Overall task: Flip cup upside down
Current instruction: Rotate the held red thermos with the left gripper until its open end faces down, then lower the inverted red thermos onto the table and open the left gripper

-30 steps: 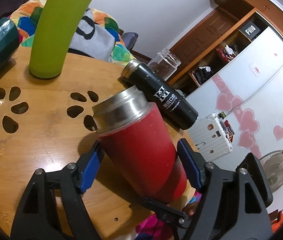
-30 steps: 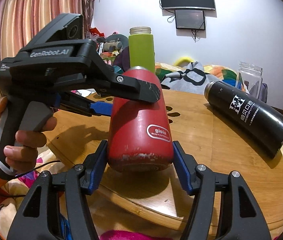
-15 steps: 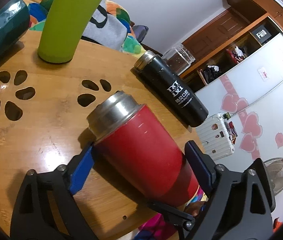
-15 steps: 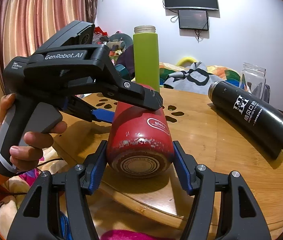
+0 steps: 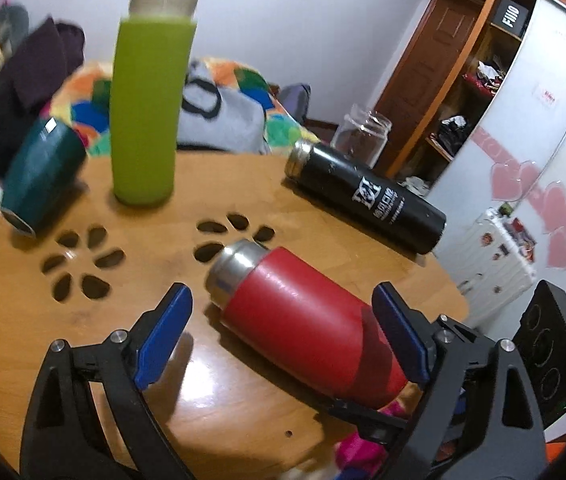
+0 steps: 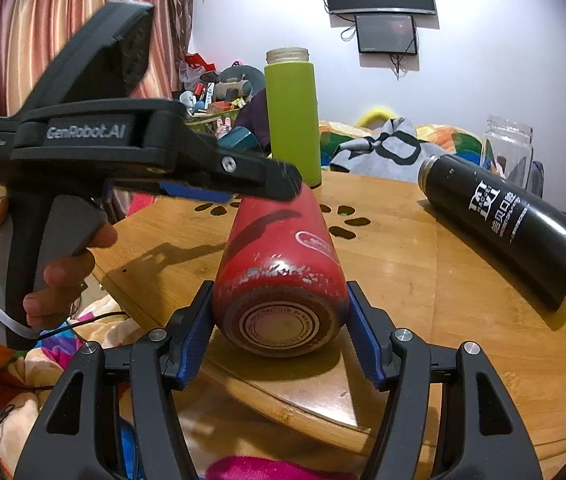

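The red cup (image 6: pixel 279 268) lies on its side low in the centre of the right wrist view, at the near edge of the wooden worktop (image 6: pixel 443 280), its scuffed base clamped between the blue pads of the right hand-held gripper (image 6: pixel 279 332). In the left wrist view the left hand-held gripper (image 5: pixel 283 336) stands spread wide, its left pad clear of the cup, whose steel mouth points toward the frame's centre. A green bottle (image 5: pixel 147 112) stands upright at upper left, and a black flask (image 5: pixel 367 196) lies at centre right.
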### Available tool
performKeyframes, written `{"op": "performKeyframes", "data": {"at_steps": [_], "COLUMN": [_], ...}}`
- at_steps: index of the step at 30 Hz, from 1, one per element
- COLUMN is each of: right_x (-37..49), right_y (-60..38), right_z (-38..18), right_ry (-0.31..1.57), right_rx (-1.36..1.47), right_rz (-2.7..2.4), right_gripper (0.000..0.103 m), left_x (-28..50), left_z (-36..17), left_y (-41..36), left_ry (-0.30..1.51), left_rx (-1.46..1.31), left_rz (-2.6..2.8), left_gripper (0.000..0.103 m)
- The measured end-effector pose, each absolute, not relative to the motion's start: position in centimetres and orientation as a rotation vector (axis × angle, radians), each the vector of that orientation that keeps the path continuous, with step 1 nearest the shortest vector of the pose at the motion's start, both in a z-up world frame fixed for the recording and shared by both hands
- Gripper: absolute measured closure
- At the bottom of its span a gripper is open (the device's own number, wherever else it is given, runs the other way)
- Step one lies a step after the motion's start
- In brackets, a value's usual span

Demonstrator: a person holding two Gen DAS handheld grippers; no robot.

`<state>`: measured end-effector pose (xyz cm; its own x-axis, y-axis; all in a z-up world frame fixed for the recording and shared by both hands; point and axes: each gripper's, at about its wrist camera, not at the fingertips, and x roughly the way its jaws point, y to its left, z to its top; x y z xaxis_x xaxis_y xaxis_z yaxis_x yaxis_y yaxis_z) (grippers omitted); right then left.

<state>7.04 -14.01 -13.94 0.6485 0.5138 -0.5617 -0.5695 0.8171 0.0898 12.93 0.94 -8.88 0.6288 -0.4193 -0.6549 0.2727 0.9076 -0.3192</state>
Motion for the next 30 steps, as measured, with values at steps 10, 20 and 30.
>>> {"op": "performKeyframes", "data": {"at_steps": [10, 20, 30], "right_x": [6.2, 5.2, 7.9], "right_y": [-14.0, -13.8, -12.3], "right_z": [-13.3, -10.2, -8.7], "right_ry": [0.575, 0.466, 0.465], "right_rx": [-0.106, -0.112, -0.118], "right_rz": [0.585, 0.568, 0.554], "right_gripper": [0.046, 0.046, 0.047], "left_x": [12.4, 12.1, 13.7], "left_z": [-7.8, -6.4, -6.1], "left_y": [-0.5, 0.1, 2.1], "left_ry": [0.714, 0.660, 0.660], "left_rx": [-0.087, -0.080, -0.147], "left_rz": [-0.414, -0.421, -0.414], "left_gripper": [0.065, 0.081, 0.082]}}
